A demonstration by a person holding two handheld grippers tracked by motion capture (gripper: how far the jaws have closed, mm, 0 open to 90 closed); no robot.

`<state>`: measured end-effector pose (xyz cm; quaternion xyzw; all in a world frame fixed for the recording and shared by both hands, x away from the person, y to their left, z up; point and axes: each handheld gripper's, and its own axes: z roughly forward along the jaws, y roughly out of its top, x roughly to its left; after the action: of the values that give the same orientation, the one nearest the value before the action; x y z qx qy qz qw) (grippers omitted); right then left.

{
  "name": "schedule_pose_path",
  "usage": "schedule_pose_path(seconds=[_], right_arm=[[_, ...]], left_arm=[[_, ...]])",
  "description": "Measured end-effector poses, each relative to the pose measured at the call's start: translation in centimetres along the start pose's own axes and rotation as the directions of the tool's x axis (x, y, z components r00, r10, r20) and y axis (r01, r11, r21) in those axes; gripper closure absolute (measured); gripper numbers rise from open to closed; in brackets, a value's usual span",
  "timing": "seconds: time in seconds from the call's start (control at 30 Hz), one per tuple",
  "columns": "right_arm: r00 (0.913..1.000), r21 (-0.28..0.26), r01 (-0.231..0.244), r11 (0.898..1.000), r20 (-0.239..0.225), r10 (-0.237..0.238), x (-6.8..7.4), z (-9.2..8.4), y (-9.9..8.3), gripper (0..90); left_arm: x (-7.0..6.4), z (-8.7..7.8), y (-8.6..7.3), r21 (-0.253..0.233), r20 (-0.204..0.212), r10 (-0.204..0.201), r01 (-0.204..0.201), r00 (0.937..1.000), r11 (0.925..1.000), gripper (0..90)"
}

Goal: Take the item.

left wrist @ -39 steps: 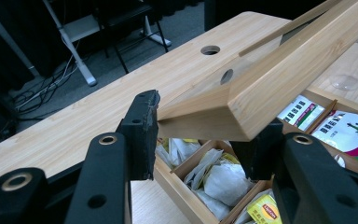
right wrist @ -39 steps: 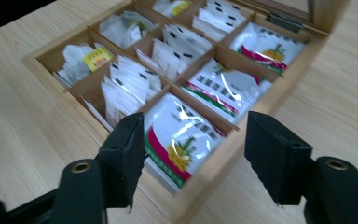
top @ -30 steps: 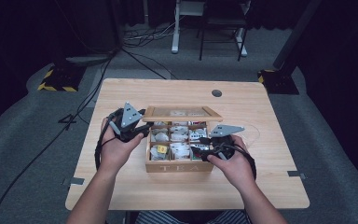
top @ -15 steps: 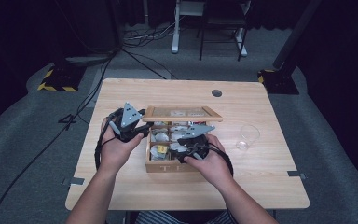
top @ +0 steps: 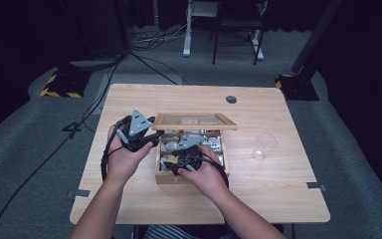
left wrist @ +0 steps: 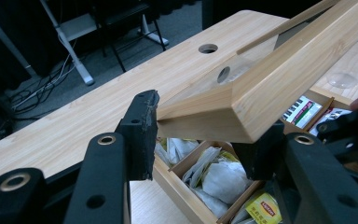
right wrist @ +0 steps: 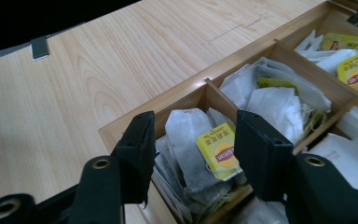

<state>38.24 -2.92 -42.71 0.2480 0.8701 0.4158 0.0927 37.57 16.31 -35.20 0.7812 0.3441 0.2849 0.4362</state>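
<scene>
Left claw [left wrist: 196, 140] grips tea box lid [left wrist: 261, 93] corner, propped open | right claw [right wrist: 193, 149] wide, straddling yellow-tagged tea bag [right wrist: 216, 151] directly below, frame centre | box [top: 191, 177] mid-table.

Pale matt wood, smooth-grained, makes the table [top: 144, 99] and the box [right wrist: 186, 95]; its tea bags [right wrist: 186, 140] are thin white paper with glossy yellow tags [right wrist: 218, 151]; the cup [top: 264, 146] is clear plastic

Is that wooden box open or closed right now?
Open: the left gripper holds the lid raised, and tea bags show inside the box.
</scene>
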Motion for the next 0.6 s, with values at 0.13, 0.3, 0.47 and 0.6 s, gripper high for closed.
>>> schedule_pose_path(seconds=[0.13,0.3,0.47,0.6], right_arm=[[1.0000,0.013,0.002,1.000,0.000,-0.002,0.1,0.8,-0.1,50.7],[0.9996,0.021,-0.021,1.000,-0.016,0.022,0.0,1.5,0.0,51.1],[0.9992,0.042,-0.033,0.999,-0.019,0.034,0.0,1.9,-0.2,50.7],[0.9991,0.046,-0.041,0.998,-0.003,0.041,-0.1,2.1,-0.3,52.7]], left_arm=[[0.1,0.0,0.0,-0.003,0.004,-0.010,0.010,0.9999,0.9999,53.4],[0.1,0.0,0.0,-0.002,0.005,-0.013,0.013,0.9999,0.9999,53.3],[0.1,0.0,0.0,-0.002,0.007,-0.014,0.014,0.9999,0.9999,53.2],[0.1,0.0,0.0,-0.002,0.007,-0.015,0.015,0.9999,0.9999,53.2]])
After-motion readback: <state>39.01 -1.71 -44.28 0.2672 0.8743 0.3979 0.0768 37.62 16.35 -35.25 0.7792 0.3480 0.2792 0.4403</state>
